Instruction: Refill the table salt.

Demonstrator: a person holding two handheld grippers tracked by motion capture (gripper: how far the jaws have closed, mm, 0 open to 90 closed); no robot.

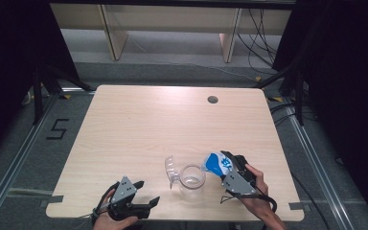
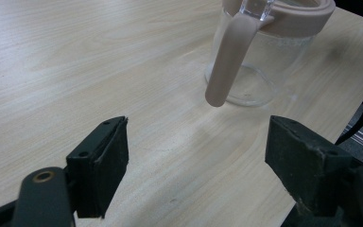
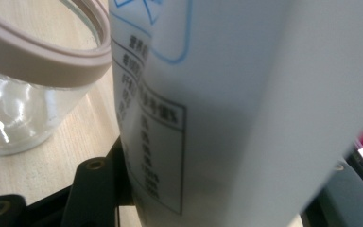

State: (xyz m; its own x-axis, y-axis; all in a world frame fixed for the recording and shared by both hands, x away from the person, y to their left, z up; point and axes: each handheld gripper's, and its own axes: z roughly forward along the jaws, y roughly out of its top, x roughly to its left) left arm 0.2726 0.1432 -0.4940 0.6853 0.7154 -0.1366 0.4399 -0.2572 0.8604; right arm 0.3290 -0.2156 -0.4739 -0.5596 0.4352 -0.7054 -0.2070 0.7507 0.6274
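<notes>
- Carton [image 1: 216, 164], white with blue print, sits clamped in the right gripper [image 1: 229, 165] near the front right of the tabletop [image 1: 139, 124]; it is tilted, its top end leaning toward the jug.
- Right gripper view: the carton [image 3: 227, 94] stands between the black jaws, a printed panel of small text facing the camera, with the jug's pale rim [image 3: 52, 61] just beside it at the left.
- Clear glass jug [image 1: 192, 179] stands upright on the tabletop near the front edge, between the two grippers; its hinged lid [image 1: 171, 168] is swung open to its left side.
- The carton's top end is over or just at the jug's rim; whether they touch I cannot tell.
- Left gripper [image 1: 149, 194] rests low at the front left of the tabletop, held in the person's left hand [image 1: 112, 218], jaws spread apart with nothing between them.
- Left gripper view: the jug's beige handle [image 2: 229, 59] hangs down the glass wall, facing the open jaws and well apart from them.
</notes>
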